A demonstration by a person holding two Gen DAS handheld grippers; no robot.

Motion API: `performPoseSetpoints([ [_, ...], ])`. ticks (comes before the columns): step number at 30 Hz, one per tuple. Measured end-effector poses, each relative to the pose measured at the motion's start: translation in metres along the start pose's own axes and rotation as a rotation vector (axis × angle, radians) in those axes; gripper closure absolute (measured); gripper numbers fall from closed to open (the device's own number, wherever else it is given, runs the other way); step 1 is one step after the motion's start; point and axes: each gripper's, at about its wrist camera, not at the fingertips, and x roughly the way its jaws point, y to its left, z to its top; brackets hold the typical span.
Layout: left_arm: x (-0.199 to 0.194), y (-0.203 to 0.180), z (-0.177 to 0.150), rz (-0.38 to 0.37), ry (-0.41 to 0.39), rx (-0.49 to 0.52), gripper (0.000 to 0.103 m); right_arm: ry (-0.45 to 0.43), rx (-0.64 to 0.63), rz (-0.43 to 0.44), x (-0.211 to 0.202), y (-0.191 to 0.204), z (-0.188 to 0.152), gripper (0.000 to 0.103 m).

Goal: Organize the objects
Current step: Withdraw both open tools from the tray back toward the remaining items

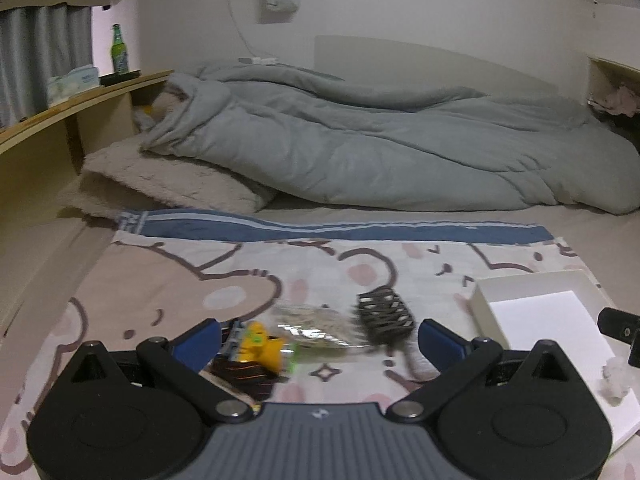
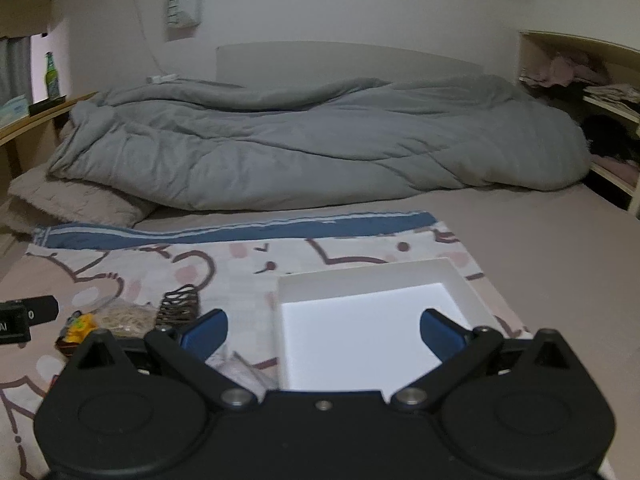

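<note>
On a cartoon-print cloth [image 1: 168,280] lie a dark lattice hair clip [image 1: 384,312], a clear bag of rubber bands [image 1: 316,324], a yellow toy [image 1: 262,344] and a striped dark item [image 1: 244,376]. My left gripper [image 1: 320,340] is open, low over them, holding nothing. A white open box [image 2: 372,280] sits to the right. My right gripper [image 2: 324,330] is open over the box's near-left part, empty. A small clear bag [image 2: 236,368] lies by its left finger. The clip [image 2: 180,304], bag [image 2: 124,316] and toy [image 2: 80,326] show left in the right wrist view.
A grey duvet [image 1: 360,140] and a beige pillow [image 1: 168,180] lie behind the cloth on the bed. A wooden shelf [image 1: 60,120] at left holds a green bottle [image 1: 119,50] and a tissue box [image 1: 74,82]. Shelves with clothes [image 2: 580,76] stand at right.
</note>
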Motion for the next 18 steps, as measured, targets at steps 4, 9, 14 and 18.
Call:
performPoseSetpoints([
  [4,-0.004,0.020,-0.002,0.024,-0.003,-0.013,0.000,0.001,-0.025,0.026,0.001,0.024,0.000,0.000],
  [9,-0.009,0.040,-0.005,0.049,-0.007,-0.028,0.000,0.002,-0.037,0.056,0.001,0.049,0.001,0.000],
  [14,-0.013,0.055,-0.007,0.060,-0.011,-0.036,0.000,0.006,-0.036,0.079,0.002,0.068,0.002,0.000],
  [18,-0.015,0.066,-0.009,0.072,-0.013,-0.034,0.000,0.004,-0.046,0.085,0.002,0.079,0.002,0.000],
])
